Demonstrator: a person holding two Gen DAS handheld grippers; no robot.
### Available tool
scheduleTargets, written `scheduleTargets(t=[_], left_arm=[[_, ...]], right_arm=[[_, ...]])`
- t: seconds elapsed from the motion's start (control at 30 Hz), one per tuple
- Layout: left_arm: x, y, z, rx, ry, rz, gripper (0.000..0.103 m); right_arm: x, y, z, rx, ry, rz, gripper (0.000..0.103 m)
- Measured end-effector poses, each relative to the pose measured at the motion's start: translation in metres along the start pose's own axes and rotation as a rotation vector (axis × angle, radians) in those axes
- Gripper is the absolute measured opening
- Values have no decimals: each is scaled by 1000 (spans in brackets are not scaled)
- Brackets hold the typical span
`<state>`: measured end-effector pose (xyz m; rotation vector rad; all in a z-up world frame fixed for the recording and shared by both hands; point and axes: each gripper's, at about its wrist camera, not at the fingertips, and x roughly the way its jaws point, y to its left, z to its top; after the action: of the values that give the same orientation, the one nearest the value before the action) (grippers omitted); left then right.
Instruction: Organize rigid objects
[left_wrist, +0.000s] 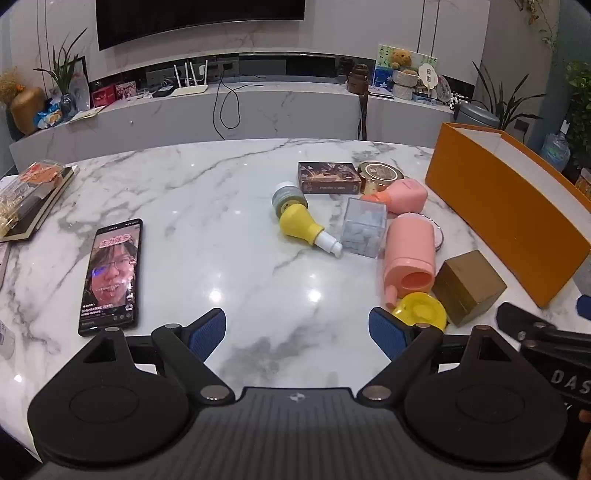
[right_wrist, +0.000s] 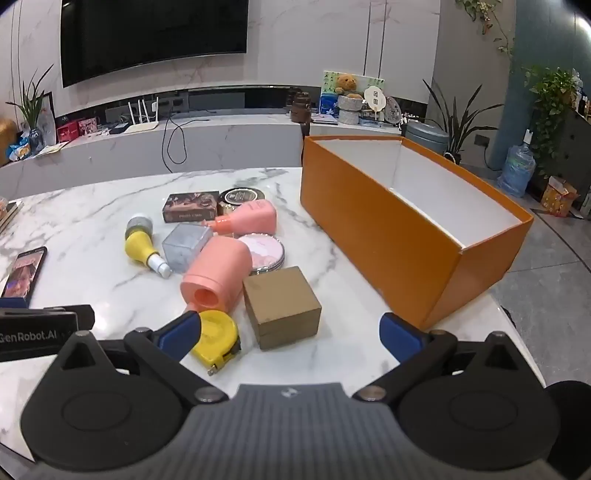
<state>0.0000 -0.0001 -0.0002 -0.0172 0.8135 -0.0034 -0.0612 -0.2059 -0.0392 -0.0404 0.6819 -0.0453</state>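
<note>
A pile of small objects lies on the marble table (left_wrist: 184, 192): a yellow pump bottle (left_wrist: 301, 227), a clear cube (left_wrist: 364, 230), two pink containers (left_wrist: 408, 254), a brown box (left_wrist: 467, 286), a yellow tape measure (left_wrist: 421, 310), a dark card box (left_wrist: 328, 177) and a round tin (left_wrist: 380, 173). An open orange box (right_wrist: 399, 236) with a white inside stands to the right. My left gripper (left_wrist: 297, 332) is open and empty, near the table's front. My right gripper (right_wrist: 291, 332) is open and empty, just in front of the brown box (right_wrist: 280, 306) and tape measure (right_wrist: 218, 338).
A phone (left_wrist: 110, 277) with a lit screen lies at the left. Books and a packet (left_wrist: 29, 192) sit at the far left edge. A pink compact (right_wrist: 264, 251) lies behind the pink container. A marble TV counter stands beyond the table.
</note>
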Motion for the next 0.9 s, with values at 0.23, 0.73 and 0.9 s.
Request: scheduleTargets(t=[0.23,0.73,0.9], left_arm=[[0,-8,-2,17,11,-16,102],[-3,-6,-4,12,18,-23,102],[-3,-4,-4,8,19,-25,102]], right_arm=[[2,3,1,8,25,10,101],[0,4,-2,8,9,21,101],[0,4,-2,7,8,20,101]])
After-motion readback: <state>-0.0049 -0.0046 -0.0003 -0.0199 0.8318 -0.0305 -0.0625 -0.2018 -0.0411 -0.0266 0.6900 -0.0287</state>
